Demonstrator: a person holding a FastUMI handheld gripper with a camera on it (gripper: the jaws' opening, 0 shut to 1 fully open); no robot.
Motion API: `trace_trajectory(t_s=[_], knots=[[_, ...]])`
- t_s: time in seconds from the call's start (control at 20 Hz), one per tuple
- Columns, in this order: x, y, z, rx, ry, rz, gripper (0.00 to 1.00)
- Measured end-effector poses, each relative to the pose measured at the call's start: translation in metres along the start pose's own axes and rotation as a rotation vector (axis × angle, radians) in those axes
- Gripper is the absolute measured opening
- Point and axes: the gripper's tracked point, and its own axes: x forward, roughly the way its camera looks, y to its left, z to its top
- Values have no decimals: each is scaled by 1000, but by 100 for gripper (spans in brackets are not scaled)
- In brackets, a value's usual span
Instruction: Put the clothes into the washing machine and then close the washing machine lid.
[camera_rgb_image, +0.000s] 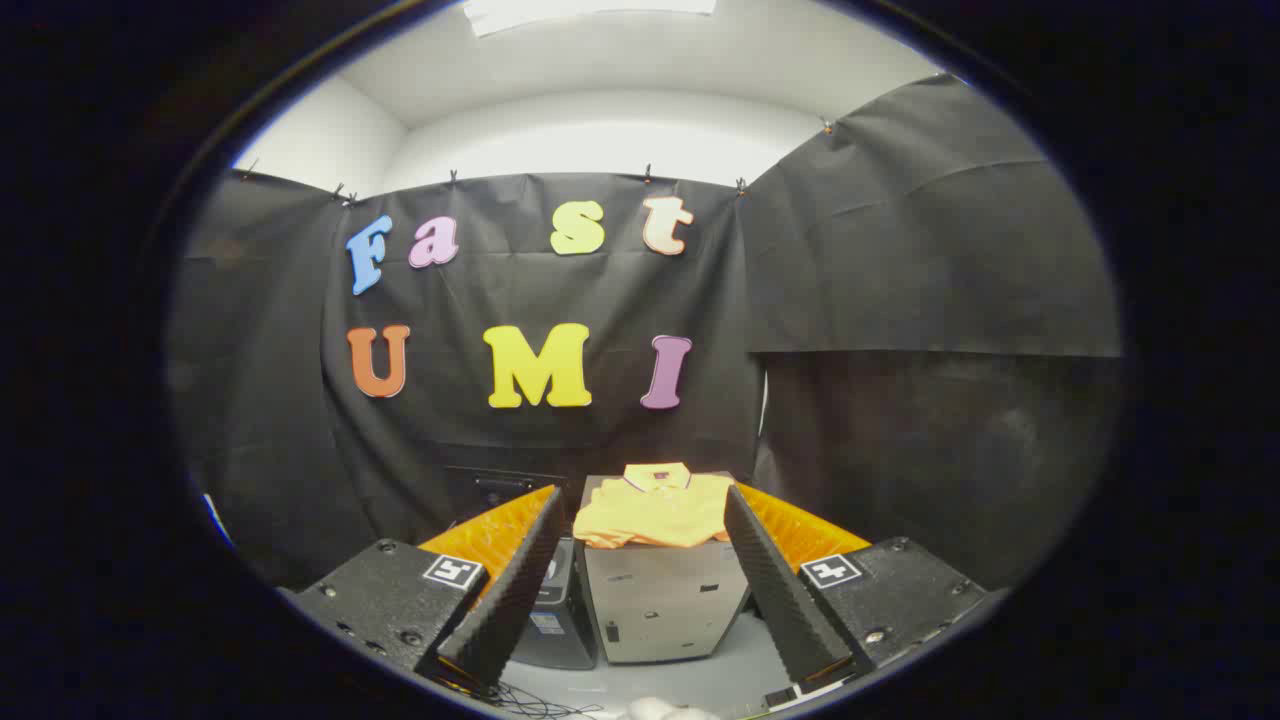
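Observation:
An orange polo shirt (655, 510) lies folded on top of a pale boxy cabinet (662, 600) that stands against the booth's black wall. My gripper (640, 575) is held well back from it, open, with the shirt and cabinet seen between and beyond its two fingers (520, 580). Nothing is between the fingers. A dark washing machine (555, 615) stands low just left of the cabinet, mostly hidden behind the left finger.
Black cloth walls close the booth behind and on both sides. A dark box (500, 490) sits against the back wall left of the cabinet. Grey floor (700, 680) with loose cables (540, 705) lies below the fingers.

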Motion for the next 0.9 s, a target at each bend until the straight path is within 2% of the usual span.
trace_trajectory(t_s=[0.9], knots=[[-18,6,14,-9,-23,-3,100]])
